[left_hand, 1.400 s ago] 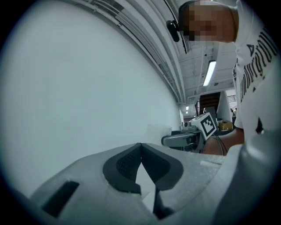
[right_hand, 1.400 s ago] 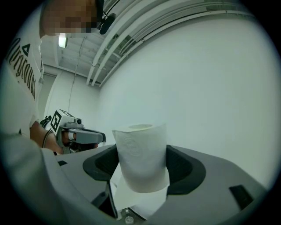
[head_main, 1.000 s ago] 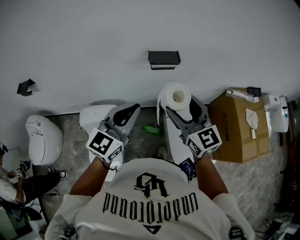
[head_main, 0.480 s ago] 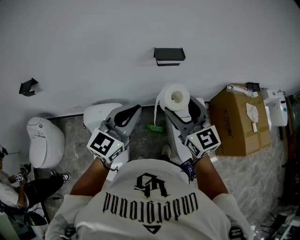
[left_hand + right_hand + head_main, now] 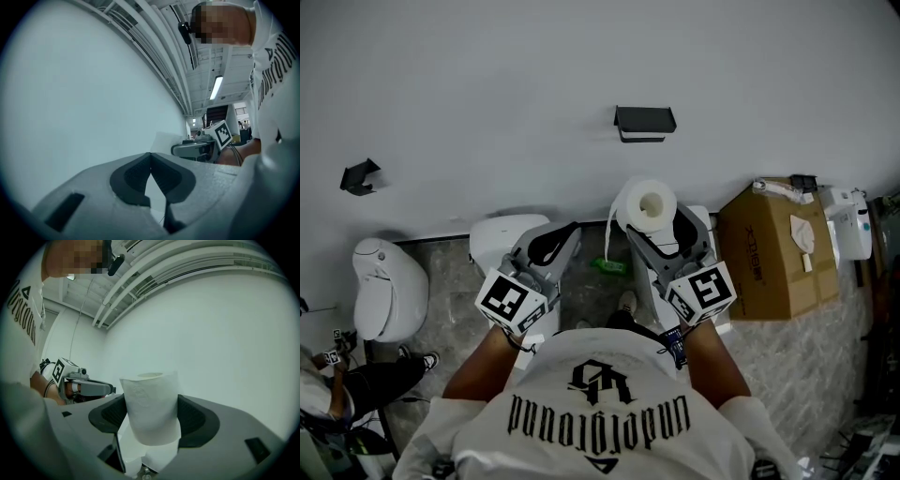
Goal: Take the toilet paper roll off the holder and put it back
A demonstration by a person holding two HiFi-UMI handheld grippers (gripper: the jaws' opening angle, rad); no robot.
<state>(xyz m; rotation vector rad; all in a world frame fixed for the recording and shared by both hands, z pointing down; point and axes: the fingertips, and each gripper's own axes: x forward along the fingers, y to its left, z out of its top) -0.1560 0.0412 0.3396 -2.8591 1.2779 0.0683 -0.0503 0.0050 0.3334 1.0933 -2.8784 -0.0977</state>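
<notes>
roll [image 5: 152, 401] in right gripper [image 5: 151, 414], holder [image 5: 645, 120] on wall [image 5: 487, 84]

Bare hall: toilets [image 5: 389, 286], paper holder [image 5: 645, 120]

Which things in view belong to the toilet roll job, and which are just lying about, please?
Job in hand:
- toilet paper roll, clamped in the right gripper
- black wall holder, with no roll on it

Lying about:
- cardboard box
- green item
- white toilet
- left gripper, shut on nothing, idle
</notes>
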